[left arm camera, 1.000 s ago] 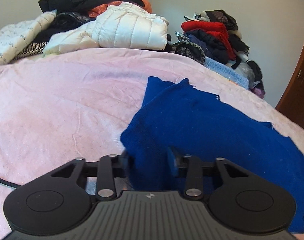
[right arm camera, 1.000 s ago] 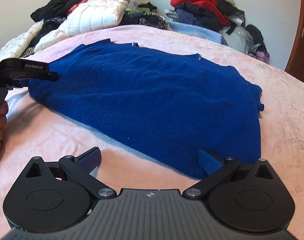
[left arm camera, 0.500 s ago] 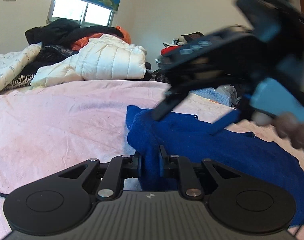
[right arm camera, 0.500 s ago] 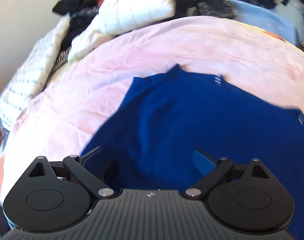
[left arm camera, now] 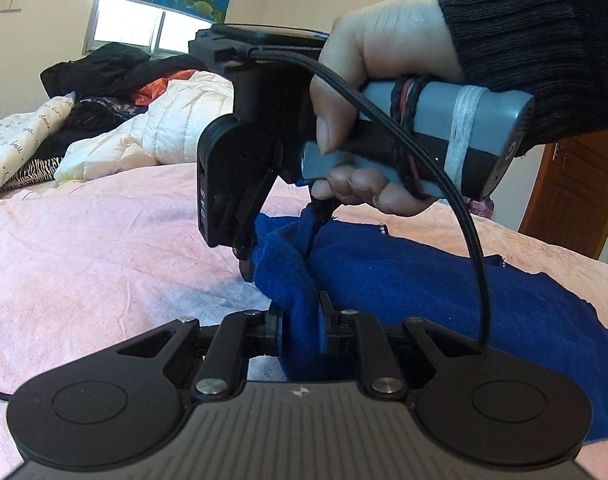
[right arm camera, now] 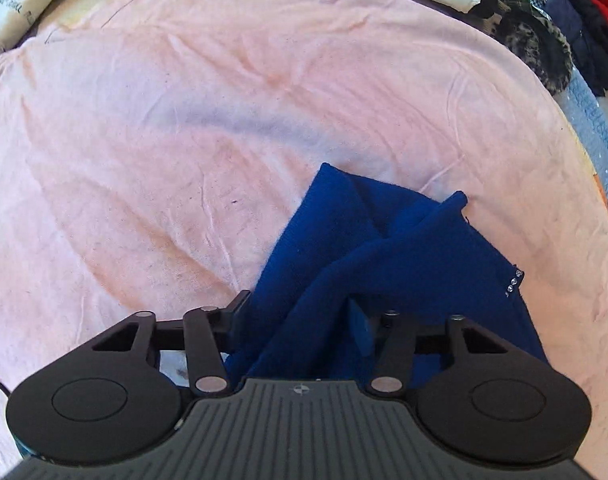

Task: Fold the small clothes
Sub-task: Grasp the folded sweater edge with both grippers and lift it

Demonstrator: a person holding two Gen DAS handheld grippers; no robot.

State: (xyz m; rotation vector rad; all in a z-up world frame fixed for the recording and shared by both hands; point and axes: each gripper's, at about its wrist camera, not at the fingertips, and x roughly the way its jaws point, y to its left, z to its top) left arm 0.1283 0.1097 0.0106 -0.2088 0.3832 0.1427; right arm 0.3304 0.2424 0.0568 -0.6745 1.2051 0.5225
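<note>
A: Left wrist view. Status?
B: Left gripper [left arm camera: 299, 330] clamped on a fold of the blue sweater [left arm camera: 444, 292], same grasp as half a second ago. Changed: right gripper [left arm camera: 279, 248] now down at the raised cloth just ahead, fingers either side of the bunched edge; held by the hand [left arm camera: 380, 120]. A second ago, absent from this view.
A: Meaning for the task?
B: Probably two grasp points close together on one edge, ready for lifting and carrying a fold over.
A: Right wrist view?
B: Half a second ago, fingers spread wide above flat cloth. Now partly drawn in around a bunched ridge of sweater [right arm camera: 384, 248]; right gripper [right arm camera: 299, 320] not visibly pinched tight, so grip unconfirmed.
A: Edges and room?
B: Sweater on the pink blanket [right arm camera: 183, 140], corner peaked forward, beaded edge at right. Broad bare blanket ahead and left. Clothes pile [right arm camera: 564, 20] at far right, white jacket [left arm camera: 151, 140] at the back, both well apart.
</note>
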